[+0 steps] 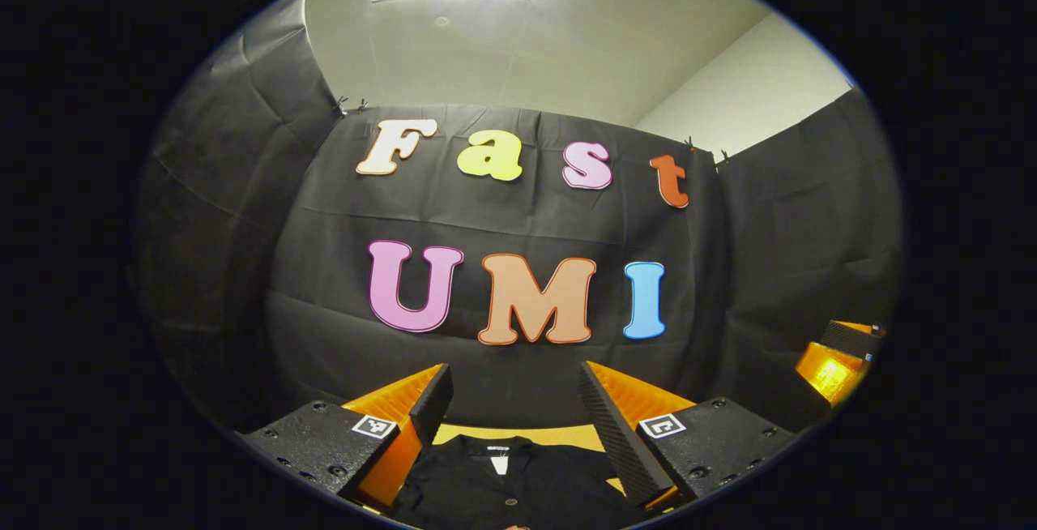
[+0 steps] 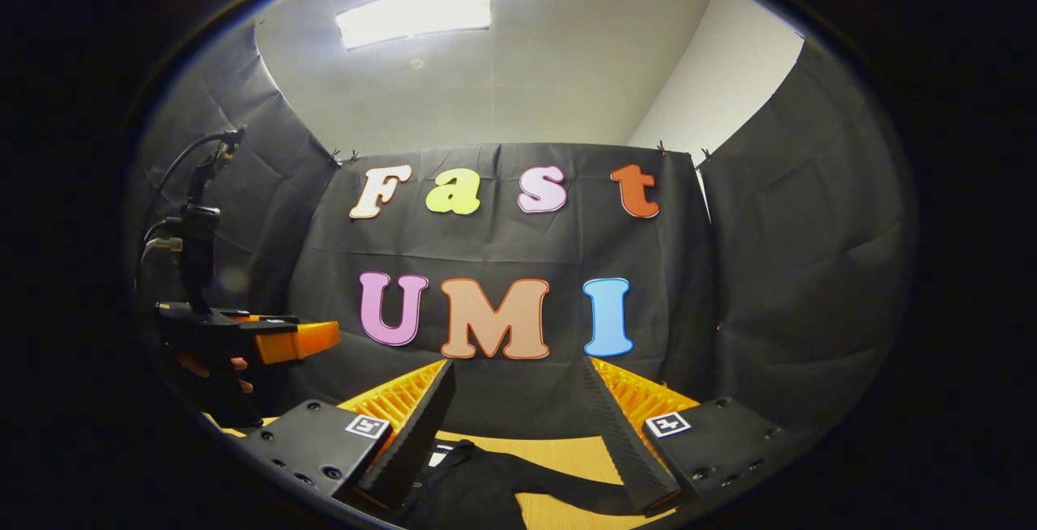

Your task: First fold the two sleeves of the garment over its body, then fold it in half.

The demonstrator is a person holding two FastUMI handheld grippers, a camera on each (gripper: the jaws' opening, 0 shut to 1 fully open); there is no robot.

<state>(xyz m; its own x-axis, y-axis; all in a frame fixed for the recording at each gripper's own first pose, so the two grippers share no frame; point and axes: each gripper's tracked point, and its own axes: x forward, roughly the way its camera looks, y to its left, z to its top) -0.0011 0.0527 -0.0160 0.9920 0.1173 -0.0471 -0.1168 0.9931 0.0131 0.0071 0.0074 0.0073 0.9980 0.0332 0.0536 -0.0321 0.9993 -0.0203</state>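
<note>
You have no word or number to read on the tools or the cloth here. In the left gripper view, the left gripper (image 1: 514, 384) carries a square black-and-white coded marker at lower left (image 1: 374, 425) and another at lower right (image 1: 662, 425); each bears a block pattern, no letters or digits. In the right gripper view, the right gripper (image 2: 517, 376) carries the same kind of marker at lower left (image 2: 366, 426) and lower right (image 2: 668, 425). At bottom centre, the black cloth garment (image 1: 518, 489) has a small white neck tag (image 1: 500, 460); any print on it is too small for you to read.
</note>
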